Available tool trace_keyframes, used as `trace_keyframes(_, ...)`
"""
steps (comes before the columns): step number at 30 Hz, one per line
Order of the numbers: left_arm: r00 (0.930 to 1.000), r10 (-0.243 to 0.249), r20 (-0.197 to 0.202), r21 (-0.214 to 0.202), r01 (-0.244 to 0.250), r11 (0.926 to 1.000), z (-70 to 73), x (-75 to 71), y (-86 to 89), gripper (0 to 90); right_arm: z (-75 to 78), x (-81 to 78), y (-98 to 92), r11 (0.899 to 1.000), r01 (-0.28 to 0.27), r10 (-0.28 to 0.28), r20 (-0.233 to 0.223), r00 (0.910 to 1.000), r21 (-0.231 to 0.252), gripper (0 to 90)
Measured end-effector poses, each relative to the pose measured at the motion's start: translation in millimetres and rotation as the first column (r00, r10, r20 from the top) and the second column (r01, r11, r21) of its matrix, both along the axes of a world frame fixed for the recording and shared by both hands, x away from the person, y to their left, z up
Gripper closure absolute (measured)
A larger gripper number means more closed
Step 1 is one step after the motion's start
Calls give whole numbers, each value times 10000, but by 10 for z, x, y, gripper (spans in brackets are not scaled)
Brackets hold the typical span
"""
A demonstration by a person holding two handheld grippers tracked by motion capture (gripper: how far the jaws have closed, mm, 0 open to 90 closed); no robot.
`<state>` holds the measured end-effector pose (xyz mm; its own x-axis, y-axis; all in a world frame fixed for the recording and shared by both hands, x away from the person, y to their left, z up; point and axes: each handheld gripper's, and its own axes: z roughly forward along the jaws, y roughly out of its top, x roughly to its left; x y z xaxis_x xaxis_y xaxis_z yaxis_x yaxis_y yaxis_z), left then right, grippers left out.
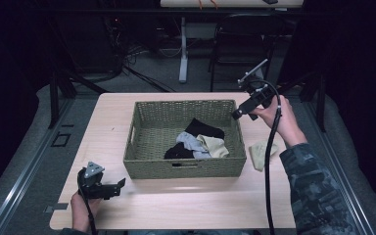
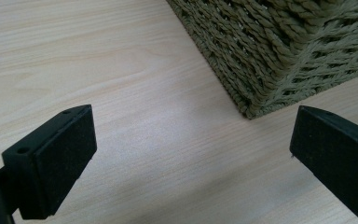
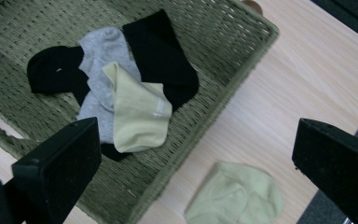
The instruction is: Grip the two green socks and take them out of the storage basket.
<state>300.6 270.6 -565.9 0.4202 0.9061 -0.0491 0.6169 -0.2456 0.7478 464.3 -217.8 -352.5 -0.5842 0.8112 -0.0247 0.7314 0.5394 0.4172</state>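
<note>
A woven green basket (image 1: 147,142) stands mid-table and holds a black sock (image 3: 161,51), a grey sock (image 3: 100,51), a pale yellow sock (image 3: 137,112) and another black piece (image 3: 51,72). A second pale yellow sock (image 1: 262,152) (image 3: 237,196) lies on the table to the right of the basket. My right gripper (image 1: 236,115) (image 3: 193,163) hovers above the basket's right rim, open with nothing between the jaws. My left gripper (image 1: 120,185) (image 2: 191,158) rests low near the table's front left, open and pointing at the basket's corner (image 2: 261,88).
The light wooden table (image 1: 176,200) has free room along its front and left. Past its far edge stand a desk leg (image 1: 183,54) and a dark chair (image 1: 240,44) on a grey floor. A black cable (image 1: 270,161) trails from the right gripper.
</note>
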Motion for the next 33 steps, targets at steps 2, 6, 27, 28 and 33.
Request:
trace_keyframes(2, 10000, 3, 0, -1, -3, 10000, 0, -2, 5, 4, -14, 16, 89, 9998, -119, 118, 98, 9999, 128, 0)
trace_keyframes(6, 10000, -19, -4, 2, 19, 10000, 0, -2, 4, 4, -45, 59, 272, 9990, -428, 428, 23, 9991, 128, 0)
trace_keyframes(27, 10000, -63, -26, 58, 63, 10000, 1, -7, 5, 4, -659, 257, 961, 9932, -1159, 1142, -1006, 9883, -111, 0)
trace_keyframes(28, 10000, -66, 2, 33, 66, 10000, -3, -8, 9, 4, -682, 264, 972, 9929, -1177, 1154, -1071, 9875, -156, 0)
trace_keyframes(33, 10000, 53, 35, -25, -53, 10000, 0, -33, 36, 4, -886, 304, 1030, 9918, -1274, 1241, -1391, 9825, -145, 0)
